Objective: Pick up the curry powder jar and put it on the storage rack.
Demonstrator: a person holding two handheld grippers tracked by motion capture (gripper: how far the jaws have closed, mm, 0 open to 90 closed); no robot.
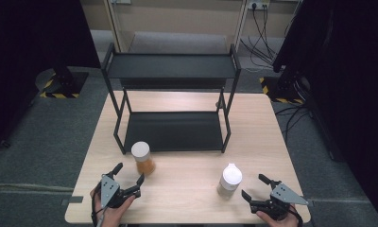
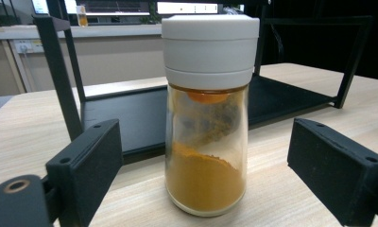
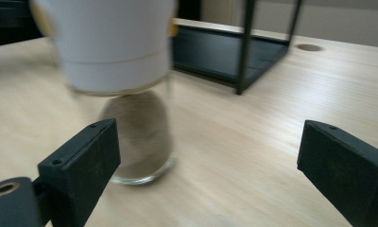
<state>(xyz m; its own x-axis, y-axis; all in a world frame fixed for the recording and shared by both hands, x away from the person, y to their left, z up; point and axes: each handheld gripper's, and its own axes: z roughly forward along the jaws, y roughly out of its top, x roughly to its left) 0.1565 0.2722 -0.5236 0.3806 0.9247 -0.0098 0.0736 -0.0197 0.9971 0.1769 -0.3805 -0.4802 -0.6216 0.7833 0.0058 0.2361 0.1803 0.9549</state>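
A glass spice jar of orange powder (image 1: 143,160) (image 2: 207,123) with a white cap stands upright on the wooden table (image 1: 187,189), just in front of the rack. My left gripper (image 1: 129,174) (image 2: 196,165) is open right behind it, jaws wide on either side without touching. A second glass jar with grey-brown powder (image 1: 229,180) (image 3: 125,90) and a white cap stands at the front right. My right gripper (image 1: 254,187) (image 3: 206,165) is open beside it, the jar close to its left jaw in the right gripper view.
A black two-tier metal rack (image 1: 173,101) stands at the back middle of the table, both shelves bare. Its legs (image 3: 246,47) rise just beyond the jars. Grey carpet and cables lie beyond the table.
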